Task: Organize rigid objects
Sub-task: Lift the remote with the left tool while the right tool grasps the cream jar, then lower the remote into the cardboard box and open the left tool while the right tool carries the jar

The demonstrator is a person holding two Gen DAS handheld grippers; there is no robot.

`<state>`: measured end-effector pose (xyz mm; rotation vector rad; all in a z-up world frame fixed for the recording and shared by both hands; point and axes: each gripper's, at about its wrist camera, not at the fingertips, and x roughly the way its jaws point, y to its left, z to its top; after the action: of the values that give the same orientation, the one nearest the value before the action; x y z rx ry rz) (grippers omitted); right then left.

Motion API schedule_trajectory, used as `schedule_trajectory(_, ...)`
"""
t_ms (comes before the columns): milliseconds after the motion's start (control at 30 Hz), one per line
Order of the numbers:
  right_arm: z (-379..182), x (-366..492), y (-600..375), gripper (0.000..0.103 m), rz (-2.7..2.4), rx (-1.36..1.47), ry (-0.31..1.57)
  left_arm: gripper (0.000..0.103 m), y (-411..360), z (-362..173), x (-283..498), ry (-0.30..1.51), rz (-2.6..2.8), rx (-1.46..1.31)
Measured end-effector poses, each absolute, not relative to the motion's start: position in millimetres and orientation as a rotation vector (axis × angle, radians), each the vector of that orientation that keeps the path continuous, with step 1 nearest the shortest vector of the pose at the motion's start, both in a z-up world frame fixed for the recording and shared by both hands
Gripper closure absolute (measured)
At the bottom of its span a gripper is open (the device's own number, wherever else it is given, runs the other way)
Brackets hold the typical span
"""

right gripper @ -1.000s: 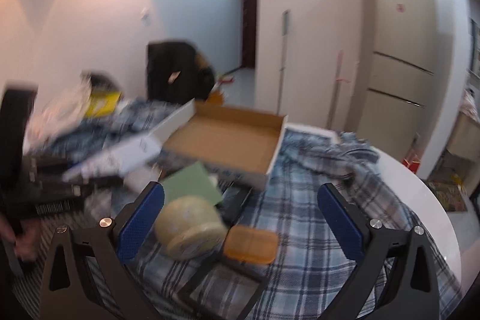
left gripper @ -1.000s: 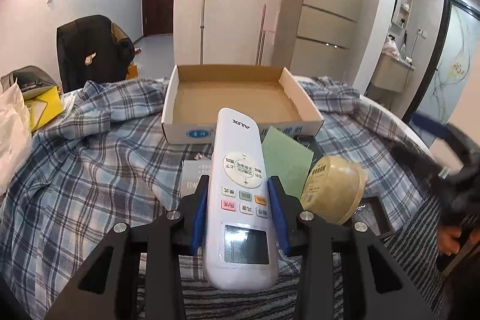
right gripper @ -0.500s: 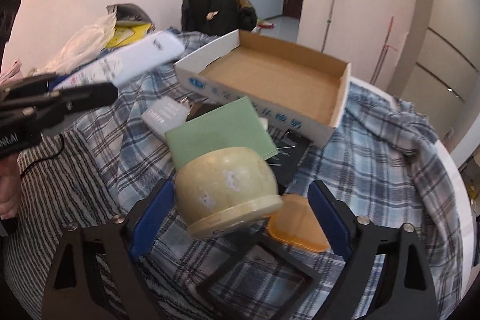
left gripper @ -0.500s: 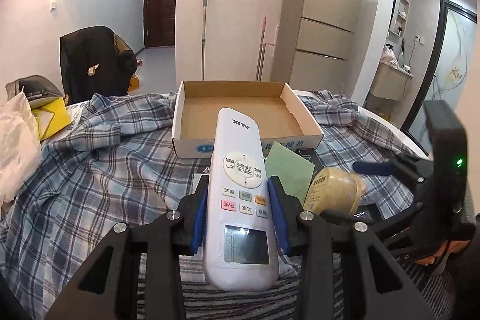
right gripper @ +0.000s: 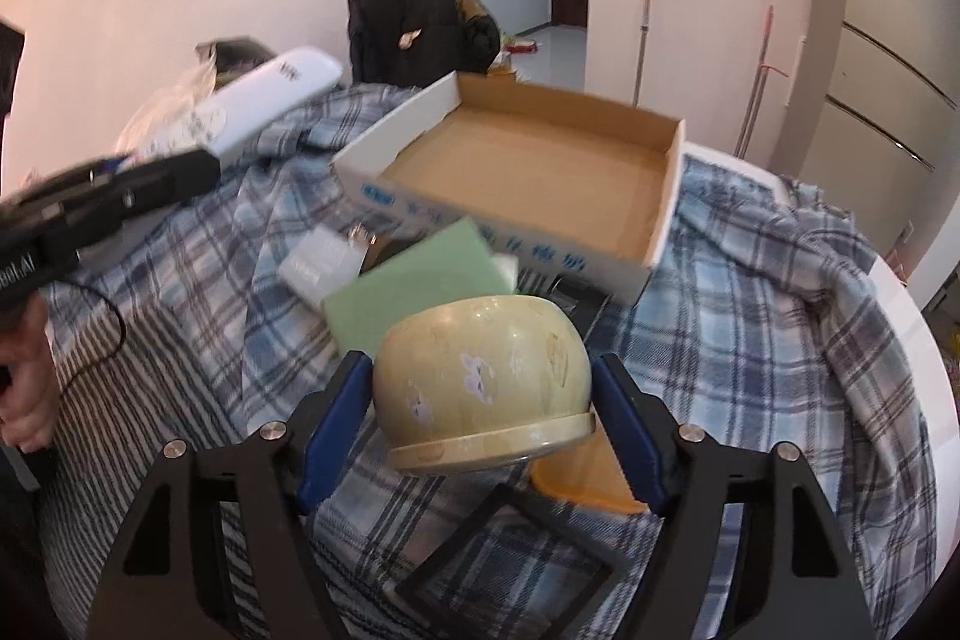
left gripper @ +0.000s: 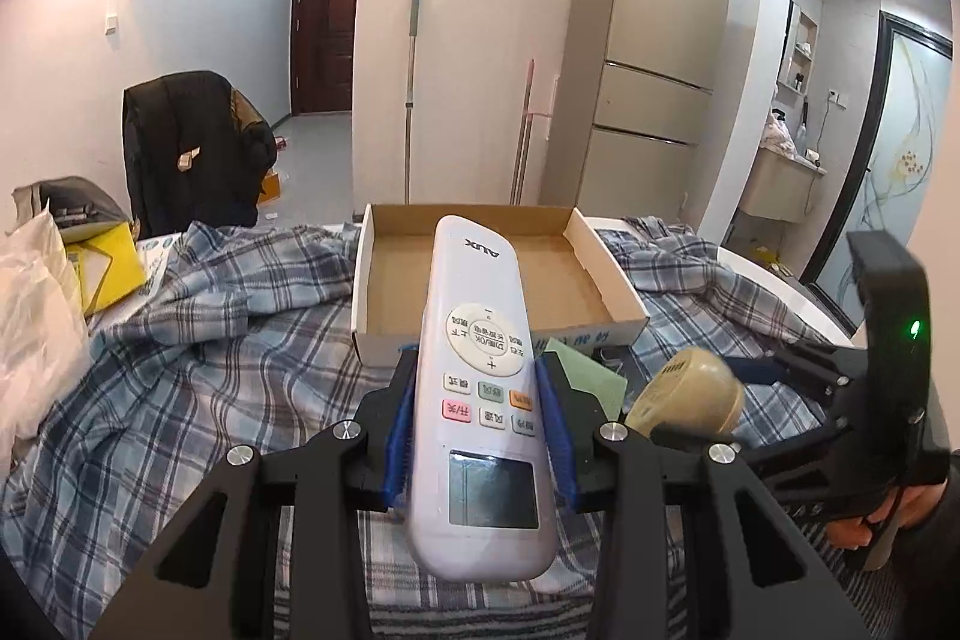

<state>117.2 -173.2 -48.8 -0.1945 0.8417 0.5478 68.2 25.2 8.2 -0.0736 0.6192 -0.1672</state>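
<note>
My left gripper [left gripper: 474, 361] is shut on a white remote [left gripper: 480, 400], held above the plaid cloth and pointing at the open cardboard box [left gripper: 361, 292]. In the right wrist view the remote [right gripper: 270, 100] and left gripper [right gripper: 120, 184] hang at the left. My right gripper [right gripper: 480, 364] straddles a yellow ceramic pot [right gripper: 480, 376] that lies tilted, rim toward the camera, on the cloth. Its jaws are closing, and the blue pads [right gripper: 333, 424] stand right beside the pot's sides with a sliver of gap. The pot [left gripper: 690, 394] also shows to the right of the remote.
A green card [right gripper: 420, 280], a small white box [right gripper: 318, 262], an orange lid [right gripper: 576, 484] and a black frame [right gripper: 510, 550] lie around the pot on the plaid cloth [right gripper: 750, 340]. A chair with a black jacket [left gripper: 192, 142] and a plastic bag [left gripper: 30, 316] stand at the left.
My right gripper came forward and down over the yellow pot, and its jaws narrowed around it. The left gripper rose a little with the remote still in it.
</note>
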Motion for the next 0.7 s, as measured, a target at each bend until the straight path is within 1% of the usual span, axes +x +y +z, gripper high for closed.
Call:
schedule_trajectory(167,-25,136,-181,0.029,0.508,-0.127,0.801,0.063,25,15,86,0.594,-0.171,-0.076)
schedule_trajectory(367,-14,167,-165,0.029,0.487,-0.141,0.781,0.063,34,15,130,0.61,-0.156,-0.115)
schedule_trajectory(600,-5,220,-169,0.029,0.441,-0.008,0.758,0.063,33,-5,191,0.652,-0.134,-0.141)
schedule_trajectory(700,-7,244,-171,0.029,0.405,0.019,0.78,0.063,33,-16,211,0.669,-0.09,-0.135)
